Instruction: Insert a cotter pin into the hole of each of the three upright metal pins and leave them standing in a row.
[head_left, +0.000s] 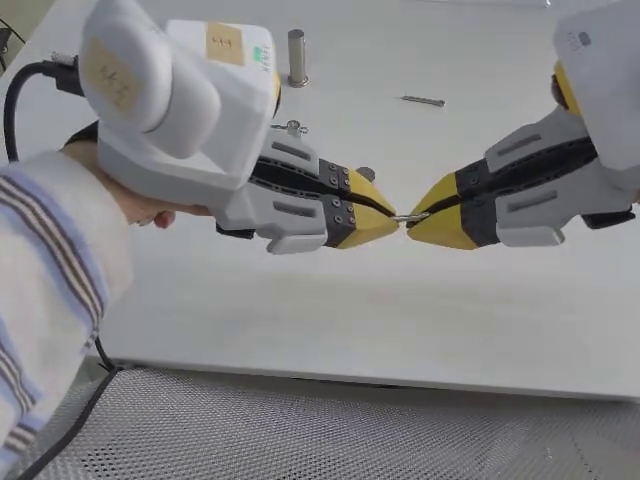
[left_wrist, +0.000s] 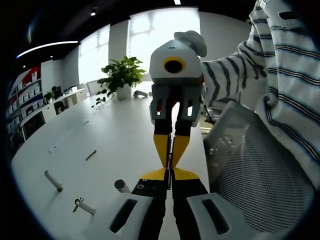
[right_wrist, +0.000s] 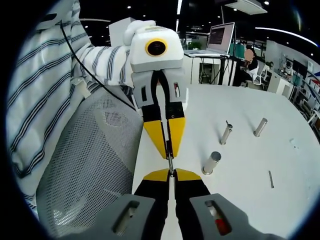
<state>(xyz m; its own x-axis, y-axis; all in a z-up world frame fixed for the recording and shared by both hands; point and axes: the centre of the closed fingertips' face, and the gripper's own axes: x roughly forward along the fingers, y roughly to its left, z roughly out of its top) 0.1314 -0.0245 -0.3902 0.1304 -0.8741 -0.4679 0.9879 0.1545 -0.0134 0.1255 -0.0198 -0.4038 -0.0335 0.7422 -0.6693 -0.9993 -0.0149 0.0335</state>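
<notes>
We've got the left tool (head_left: 388, 223) and right tool (head_left: 414, 222) tip to tip above the table (head_left: 300, 300), both pressed together on one cotter pin (head_left: 408, 216). The metal pins (right_wrist: 212, 162) stand behind, one apparently pinned already (right_wrist: 226, 133). Risk as we judge it: a mistimed release or a twist between the two grips bends or flicks the pin away, and the left tool could knock over the pin close behind it. The yellow sticker (head_left: 225, 43) has print too small to read, no brand legible

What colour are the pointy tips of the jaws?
Yellow, on the left gripper and the right gripper, both shut on the cotter pin. Head view shows it best.
</notes>
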